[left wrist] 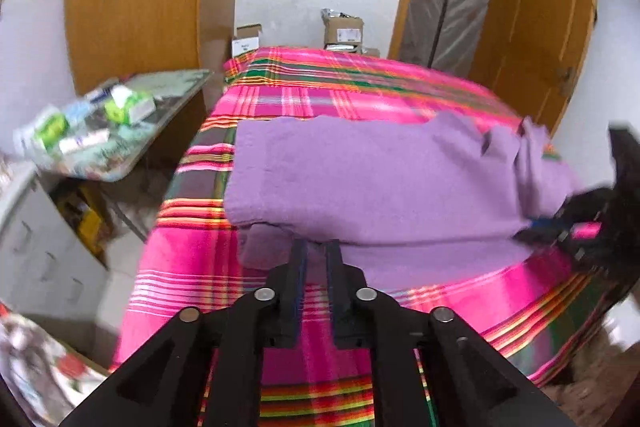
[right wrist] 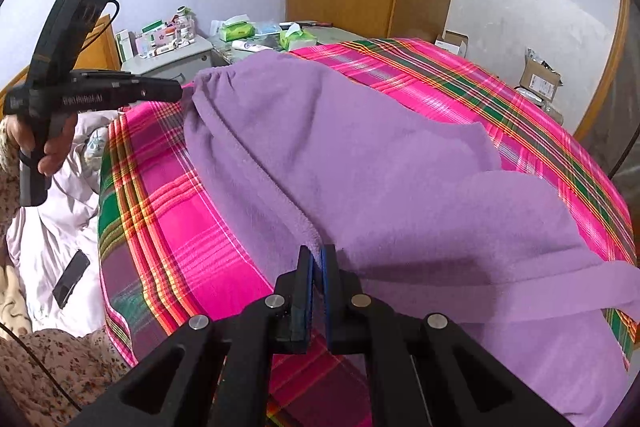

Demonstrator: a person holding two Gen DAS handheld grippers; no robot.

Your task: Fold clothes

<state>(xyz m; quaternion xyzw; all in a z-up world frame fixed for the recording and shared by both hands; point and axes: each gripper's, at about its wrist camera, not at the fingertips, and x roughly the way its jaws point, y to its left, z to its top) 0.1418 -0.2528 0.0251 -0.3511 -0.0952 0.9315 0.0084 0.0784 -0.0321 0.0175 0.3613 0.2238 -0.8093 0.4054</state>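
Across the bed point(right wrist: 160, 211), over its pink plaid cover, the purple garment point(right wrist: 360, 163) lies spread, partly folded on itself. At the garment's near edge the right gripper point(right wrist: 317, 259) has its jaws nearly together, pinching a ridge of the purple cloth. At the other end the left gripper point(left wrist: 316, 251) shows a narrow gap between its fingers, nothing gripped, tips just at the cloth's edge.
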